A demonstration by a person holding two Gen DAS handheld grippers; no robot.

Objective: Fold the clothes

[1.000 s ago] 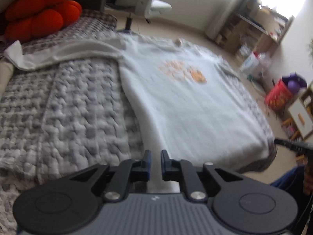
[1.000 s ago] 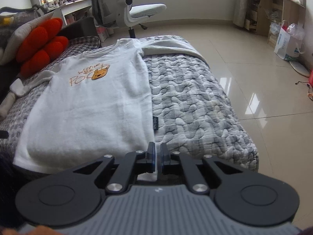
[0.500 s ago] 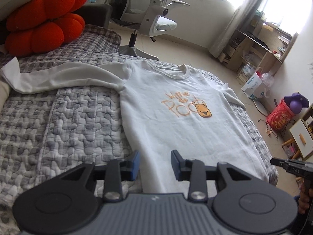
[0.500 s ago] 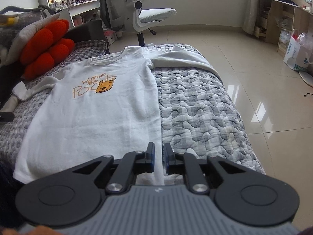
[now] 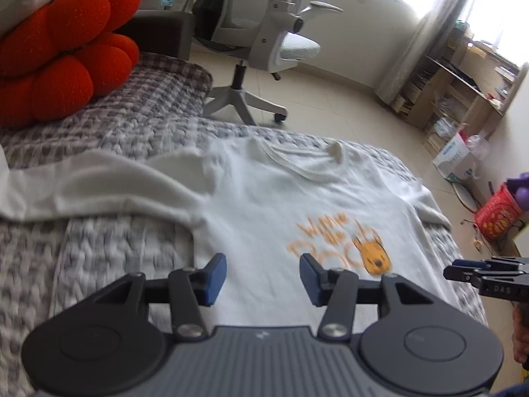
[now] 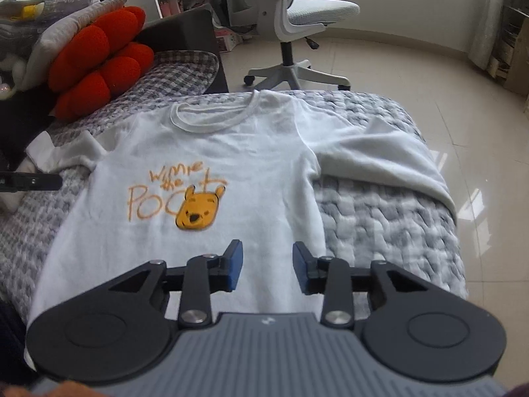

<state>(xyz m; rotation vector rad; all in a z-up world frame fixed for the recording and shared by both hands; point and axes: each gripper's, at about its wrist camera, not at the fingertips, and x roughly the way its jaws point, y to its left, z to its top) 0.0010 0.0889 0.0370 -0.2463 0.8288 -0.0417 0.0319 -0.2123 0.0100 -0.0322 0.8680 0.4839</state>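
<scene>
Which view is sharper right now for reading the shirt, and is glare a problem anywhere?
Right wrist view: shirt print only slightly soft and readable; glare patches on the floor, none on the cloth. Left wrist view: motion blur smears the print and the quilt; the window is blown out. Both views: fisheye bends the edges.

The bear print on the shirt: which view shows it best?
The right wrist view: the bear print sits near the centre, face-on, its lettering readable and only slightly soft. The left wrist view catches the print at an angle, smeared by motion blur, with the right end of the tongs just below it.
</scene>
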